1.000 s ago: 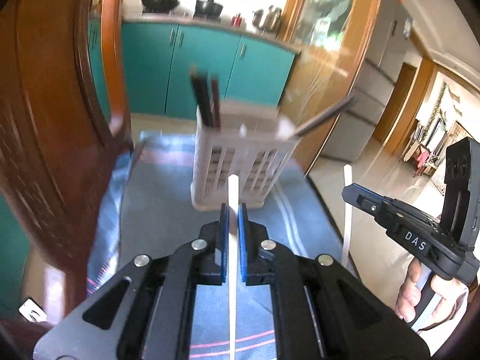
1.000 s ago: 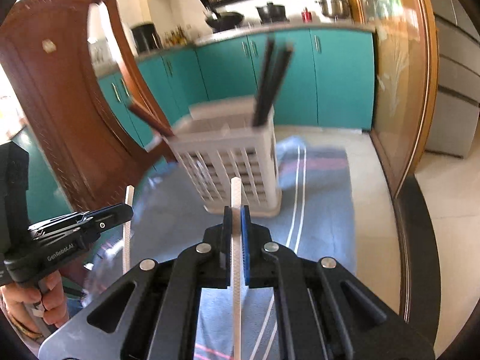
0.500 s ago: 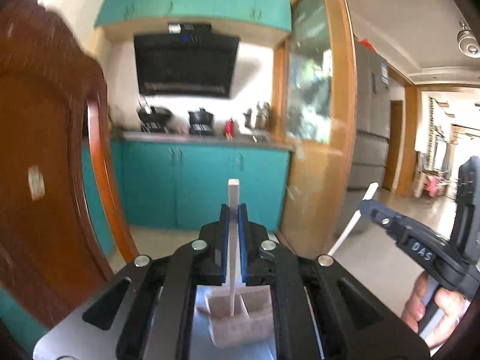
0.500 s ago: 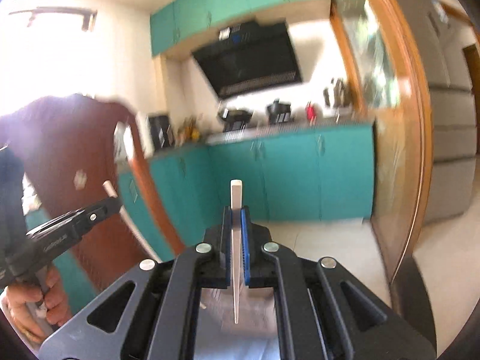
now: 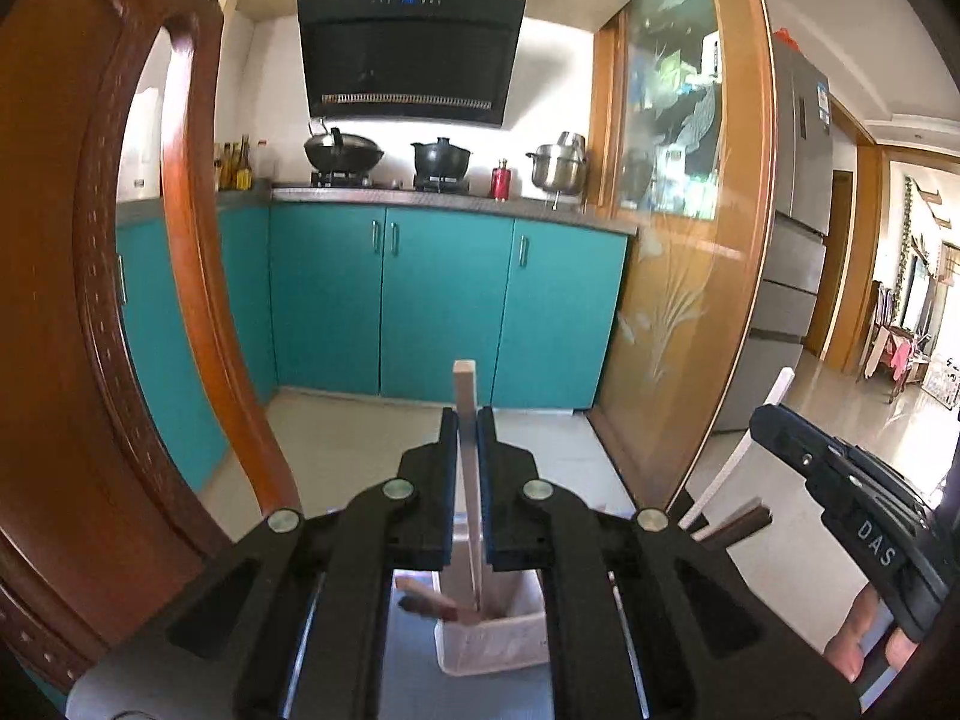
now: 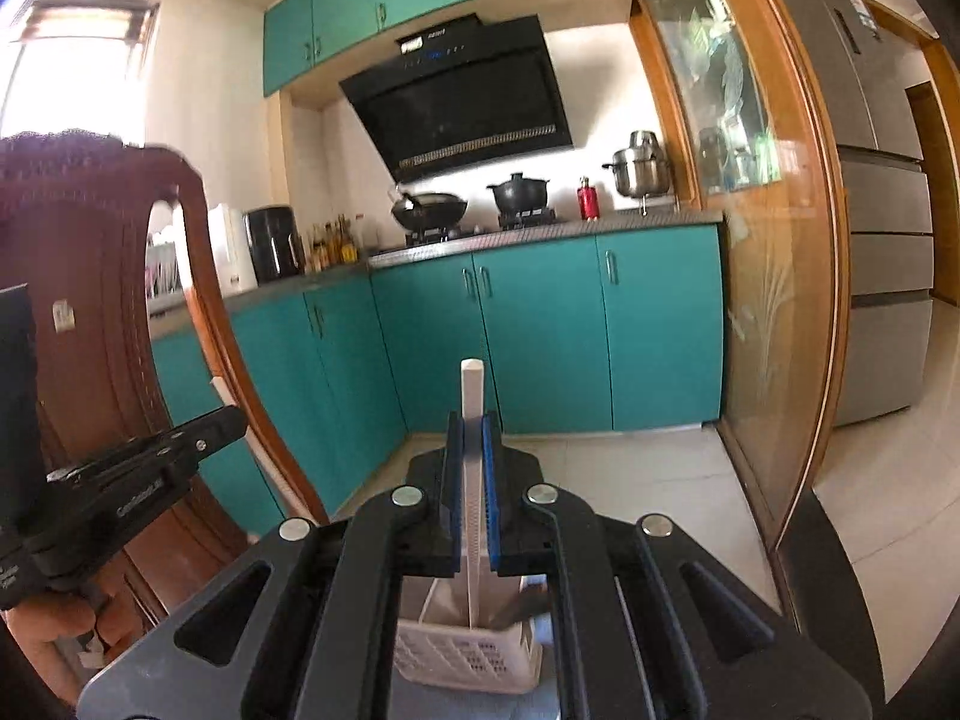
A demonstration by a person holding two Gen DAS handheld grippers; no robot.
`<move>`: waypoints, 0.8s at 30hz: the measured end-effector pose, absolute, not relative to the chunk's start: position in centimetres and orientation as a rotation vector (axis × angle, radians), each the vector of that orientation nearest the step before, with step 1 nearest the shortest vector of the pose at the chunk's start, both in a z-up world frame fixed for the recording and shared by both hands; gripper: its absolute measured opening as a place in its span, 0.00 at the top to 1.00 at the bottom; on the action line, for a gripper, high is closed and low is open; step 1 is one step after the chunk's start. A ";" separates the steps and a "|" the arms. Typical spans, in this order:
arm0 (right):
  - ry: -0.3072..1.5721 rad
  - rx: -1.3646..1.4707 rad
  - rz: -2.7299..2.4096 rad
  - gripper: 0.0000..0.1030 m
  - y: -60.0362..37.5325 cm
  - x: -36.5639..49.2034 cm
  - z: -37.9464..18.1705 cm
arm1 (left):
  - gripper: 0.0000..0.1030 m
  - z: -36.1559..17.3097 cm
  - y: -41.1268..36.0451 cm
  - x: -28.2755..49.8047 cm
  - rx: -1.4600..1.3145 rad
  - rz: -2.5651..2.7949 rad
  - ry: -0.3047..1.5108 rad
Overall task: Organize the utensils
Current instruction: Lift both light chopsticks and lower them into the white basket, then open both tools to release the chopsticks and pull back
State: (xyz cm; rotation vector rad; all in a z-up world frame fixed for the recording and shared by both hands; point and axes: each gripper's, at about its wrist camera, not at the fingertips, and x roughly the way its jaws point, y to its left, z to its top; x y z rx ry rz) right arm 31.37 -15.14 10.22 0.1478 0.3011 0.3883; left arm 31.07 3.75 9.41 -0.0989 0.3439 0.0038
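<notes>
My left gripper (image 5: 467,420) is shut on a white chopstick (image 5: 465,396) that stands upright, its lower end down in the white slotted utensil basket (image 5: 498,642) below the jaws. My right gripper (image 6: 472,426) is shut on another white chopstick (image 6: 471,396), its lower end also in the basket (image 6: 468,654). Dark brown utensils (image 5: 429,603) lean in the basket. The right gripper also shows at the right of the left wrist view (image 5: 774,420); the left gripper shows at the left of the right wrist view (image 6: 231,420).
A carved wooden chair back (image 5: 78,300) rises close on the left. A grey striped cloth (image 5: 414,678) covers the table under the basket. Teal kitchen cabinets (image 5: 444,300) and a wood-framed glass door (image 5: 684,240) lie behind.
Both grippers have risen and tilted from facing the basket to standing above it. The chopsticks now hang down into the basket, which has dropped beneath the jaws.
</notes>
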 end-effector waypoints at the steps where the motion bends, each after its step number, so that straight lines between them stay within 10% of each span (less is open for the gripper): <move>1: 0.305 0.144 0.391 0.94 -15.0 31.3 9.9 | 0.93 9.2 3.7 30.9 -0.100 0.007 0.348; 11: 0.277 0.118 0.405 0.58 -16.2 26.2 10.2 | 0.38 9.3 3.0 25.2 -0.047 -0.021 0.304; 18: 0.205 0.138 0.391 0.24 -19.5 17.7 10.4 | 0.23 8.4 1.0 17.9 -0.010 -0.071 0.308; 24: 0.246 0.115 0.296 0.13 -20.8 11.8 8.0 | 0.09 6.9 -0.6 10.7 0.063 -0.033 0.298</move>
